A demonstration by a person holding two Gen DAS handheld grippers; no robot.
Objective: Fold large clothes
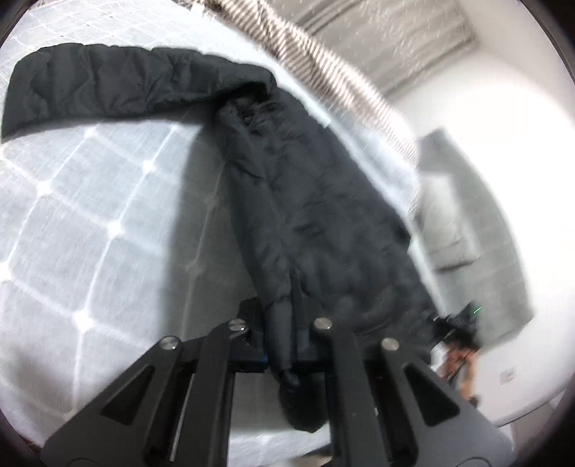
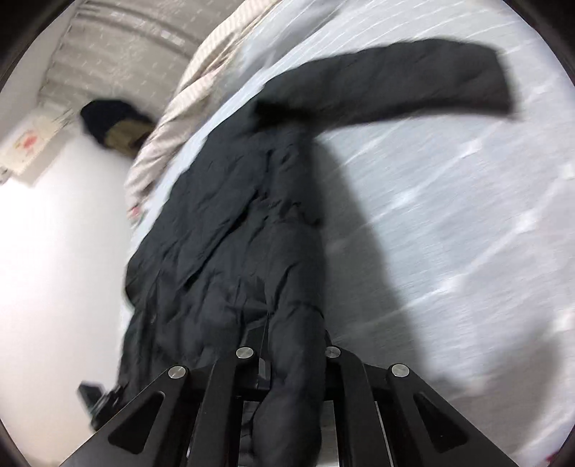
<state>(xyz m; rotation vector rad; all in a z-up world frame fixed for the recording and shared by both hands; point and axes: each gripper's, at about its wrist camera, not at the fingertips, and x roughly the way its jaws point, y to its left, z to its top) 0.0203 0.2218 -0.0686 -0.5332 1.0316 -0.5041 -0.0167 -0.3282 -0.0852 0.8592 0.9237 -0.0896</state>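
A black padded jacket (image 1: 305, 201) lies on a bed with a white quilted cover (image 1: 90, 215). One sleeve (image 1: 107, 86) stretches out to the left in the left wrist view. My left gripper (image 1: 284, 334) is shut on a fold of the jacket's near edge, which bunches up between its fingers. In the right wrist view the same jacket (image 2: 233, 233) runs away from me, its sleeve (image 2: 413, 82) spread to the upper right. My right gripper (image 2: 291, 345) is shut on the jacket's near edge, and the fabric hangs down between the fingers.
A striped duvet (image 2: 172, 118) is heaped along the far side of the bed, also seen as a striped band (image 1: 323, 54). A dark bundle (image 2: 115, 122) sits on the white floor (image 2: 54, 251) beyond it. Grey curtains (image 1: 388, 32) hang at the back.
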